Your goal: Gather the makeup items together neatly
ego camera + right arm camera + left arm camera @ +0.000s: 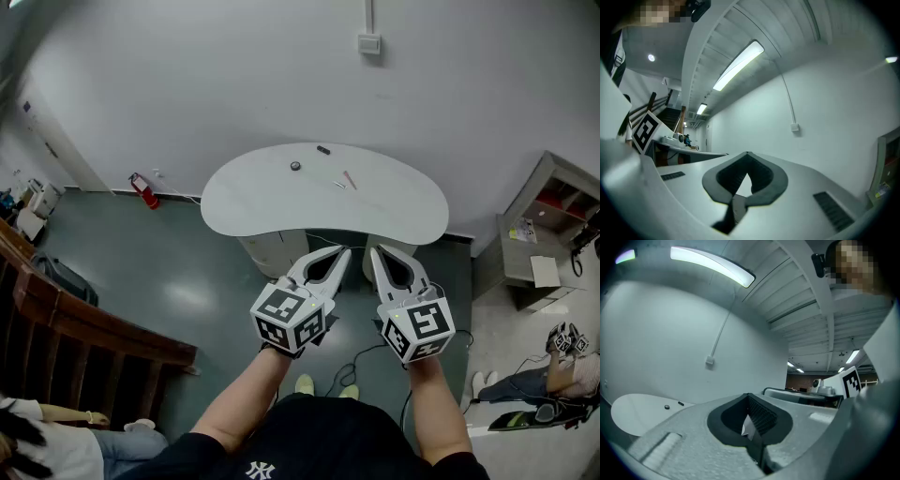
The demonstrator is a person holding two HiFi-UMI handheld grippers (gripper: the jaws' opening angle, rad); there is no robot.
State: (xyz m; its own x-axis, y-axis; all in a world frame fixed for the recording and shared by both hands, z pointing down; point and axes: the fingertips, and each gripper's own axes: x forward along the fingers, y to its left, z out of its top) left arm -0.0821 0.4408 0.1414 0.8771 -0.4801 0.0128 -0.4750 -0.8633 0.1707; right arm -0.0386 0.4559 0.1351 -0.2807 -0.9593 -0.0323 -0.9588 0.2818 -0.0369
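At the far left of the head view a red object (142, 190) lies on the green floor near the wall. To the right of it stands the white table (253, 202) with a curved outline, close to the wall. The makeup items lie on its far half, apart from each other: a small round dark item (295, 166), a short dark item (323, 150) behind it nearer to the wall, a thin pale item (338, 185), and just beside that a pink stick (349, 180) that lies at a slant.

The left tongs (343, 251) are held in the air at the near edge of the table, well apart from the items. Their jaws are closed tip to tip and nothing is between them. In the left gripper view the table shows at the lower left with the two dark items on it.

The right tongs (375, 251) are just beside the left ones, at the same height. Their jaws are also fully closed and they hold nothing; the right gripper view shows only the white wall past them.

At the far right stands a grey shelf (553, 211) with papers in it.
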